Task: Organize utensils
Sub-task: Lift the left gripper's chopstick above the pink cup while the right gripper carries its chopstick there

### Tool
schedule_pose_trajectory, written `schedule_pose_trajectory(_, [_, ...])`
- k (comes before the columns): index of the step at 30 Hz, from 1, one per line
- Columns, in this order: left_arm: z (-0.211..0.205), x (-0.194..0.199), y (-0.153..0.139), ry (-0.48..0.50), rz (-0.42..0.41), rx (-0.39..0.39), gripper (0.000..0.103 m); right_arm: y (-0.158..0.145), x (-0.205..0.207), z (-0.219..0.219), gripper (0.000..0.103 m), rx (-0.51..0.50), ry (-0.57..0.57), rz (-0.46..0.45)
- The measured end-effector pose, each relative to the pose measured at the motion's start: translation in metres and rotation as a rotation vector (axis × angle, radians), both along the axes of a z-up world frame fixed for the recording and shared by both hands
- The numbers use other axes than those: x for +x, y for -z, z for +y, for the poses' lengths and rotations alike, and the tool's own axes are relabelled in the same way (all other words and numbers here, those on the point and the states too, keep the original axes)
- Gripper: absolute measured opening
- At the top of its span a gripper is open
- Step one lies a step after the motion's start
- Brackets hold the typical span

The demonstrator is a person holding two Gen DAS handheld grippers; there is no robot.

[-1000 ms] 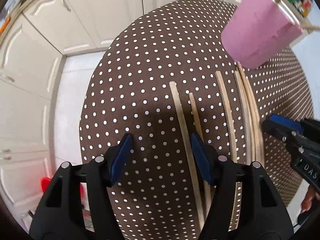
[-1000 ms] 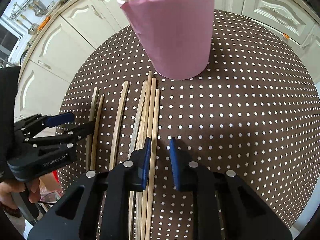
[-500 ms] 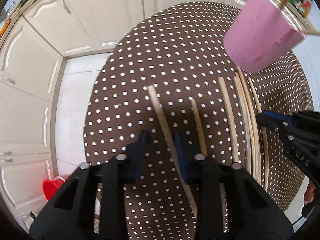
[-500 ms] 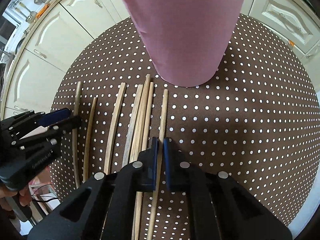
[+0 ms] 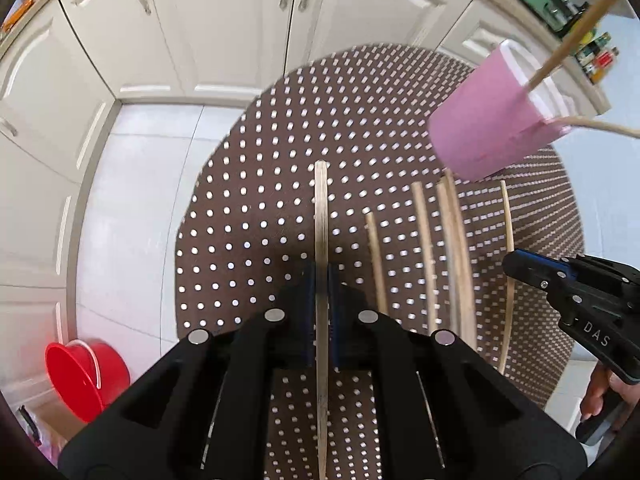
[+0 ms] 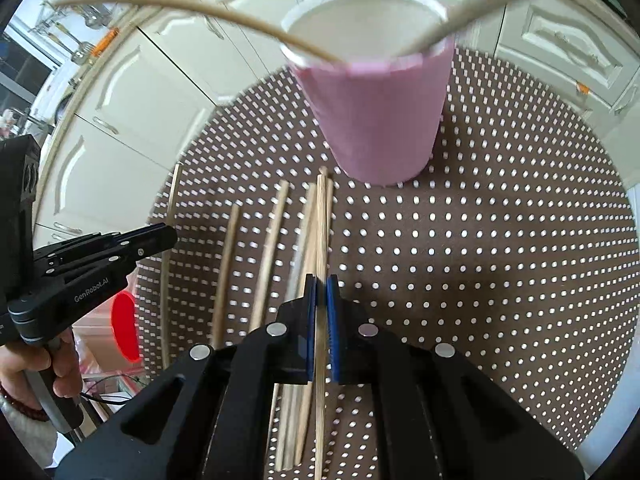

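Over the round brown worktop (image 5: 280, 168) with its white polka dots, both my hands now carry a stick. My left fingers (image 5: 320, 280) have just been closing and are clenched on the leftmost pale wooden chopstick (image 5: 321, 216), which a second ago lay flat between them while they stood wide apart; it now runs straight up the middle of the left wrist view. My right fingers (image 6: 321, 292) have likewise pinched shut on one thin wooden chopstick (image 6: 320, 224) from the bundle just in front of the tall pink cup (image 6: 380, 120), and it sits clear above its neighbours. Both sticks look lifted off the cloth, so I judge the pick is done and the carry to the cup comes next. The cup stands upright at the far side of the worktop and already holds two curved sticks (image 6: 168, 4) leaning out over its white rim. Several more chopsticks (image 6: 224, 272) lie side by side on the cloth between my two hands. Both tools point steeply down at the worktop, the left one (image 6: 120, 248) showing at the left edge of the right wrist view.
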State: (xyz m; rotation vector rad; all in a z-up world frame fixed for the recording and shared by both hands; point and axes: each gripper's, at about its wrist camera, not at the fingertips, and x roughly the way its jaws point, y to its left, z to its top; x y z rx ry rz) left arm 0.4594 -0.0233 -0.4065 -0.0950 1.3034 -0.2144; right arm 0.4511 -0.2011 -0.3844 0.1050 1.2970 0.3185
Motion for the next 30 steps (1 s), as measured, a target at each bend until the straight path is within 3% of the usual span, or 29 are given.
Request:
schedule_pose_trajectory(13, [0.013,-0.028,-0.099,0.005,-0.185,-0.117,0.006,-0.093,-0.036,-0.012,0.004,0.069,0.056,-0.221])
schedule_pose_trajectory(30, [-0.020,-0.043,-0.194,0.089,-0.400,-0.208,0.006,-0.155,-0.052,-0.028,0.004,0.116,0.129,-0.492])
